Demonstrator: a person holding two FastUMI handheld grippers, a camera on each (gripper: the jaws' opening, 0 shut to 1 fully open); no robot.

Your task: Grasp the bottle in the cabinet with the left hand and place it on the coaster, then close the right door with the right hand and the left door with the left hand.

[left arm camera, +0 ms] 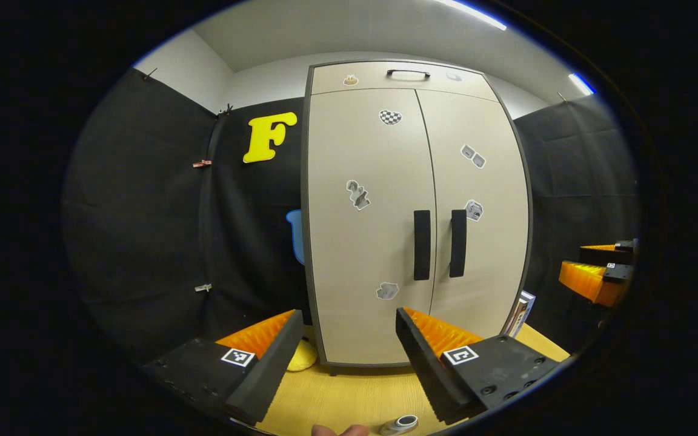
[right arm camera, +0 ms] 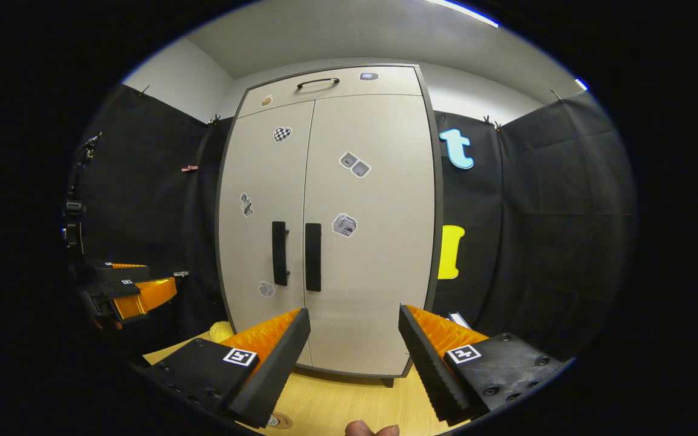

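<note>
**Both doors shut, both tools empty**

While the left hand-held gripper hangs spread wide and empty over the counter, the right hand-held gripper gapes empty too. Ahead stands the cabinet, its left door and right door both closed. Where the bottle is, I cannot tell. A coaster lies on the counter's near edge.

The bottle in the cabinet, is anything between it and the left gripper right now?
Yes. Both cabinet doors, the left door and the right door, are shut, so they stand between the open left gripper and the inside. The bottle itself is hidden behind them. The left door handle sits just above the gripper.
</note>
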